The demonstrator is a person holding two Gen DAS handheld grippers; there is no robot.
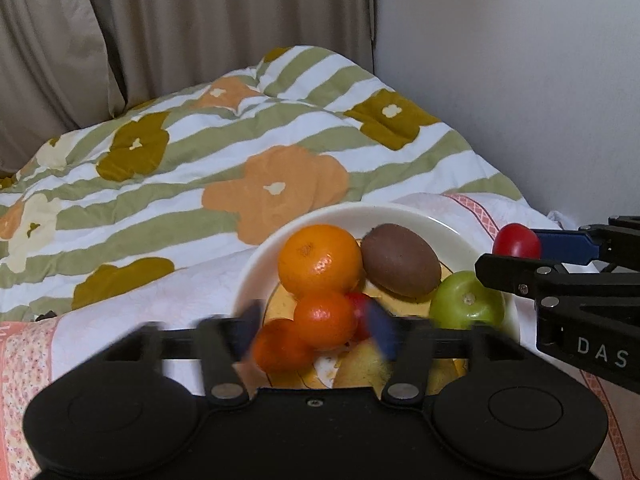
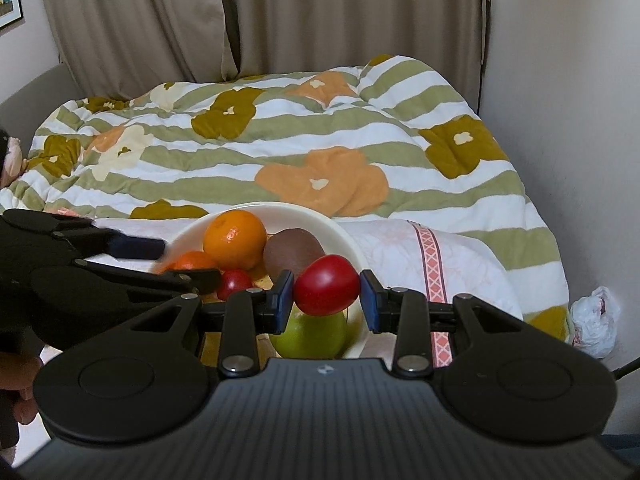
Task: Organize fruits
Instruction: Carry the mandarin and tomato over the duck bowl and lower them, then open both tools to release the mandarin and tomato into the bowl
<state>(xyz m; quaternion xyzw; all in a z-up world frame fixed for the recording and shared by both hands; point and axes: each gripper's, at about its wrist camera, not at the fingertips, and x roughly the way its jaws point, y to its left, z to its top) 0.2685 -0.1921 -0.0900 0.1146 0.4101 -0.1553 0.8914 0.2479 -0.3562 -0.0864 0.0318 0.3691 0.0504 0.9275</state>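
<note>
A white bowl (image 1: 256, 264) on the bed holds a large orange (image 1: 319, 259), two small mandarins (image 1: 325, 320), a brown kiwi (image 1: 400, 265), a green apple (image 1: 466, 300), a small red fruit and a yellow fruit (image 1: 362, 368). My left gripper (image 1: 314, 326) is blurred, with its jaws on either side of a small mandarin. My right gripper (image 2: 326, 296) holds a red tomato (image 2: 326, 290) between its blue pads, just above the green apple (image 2: 312, 332) at the bowl's (image 2: 352, 248) near rim. The tomato also shows in the left wrist view (image 1: 516, 240).
The bowl rests on a white and pink sheet (image 2: 404, 252) beside a striped flowered duvet (image 2: 280, 152). Beige curtains (image 2: 280, 12) hang behind. A white wall (image 2: 568, 120) is on the right, with a plastic bag (image 2: 594, 322) at its foot.
</note>
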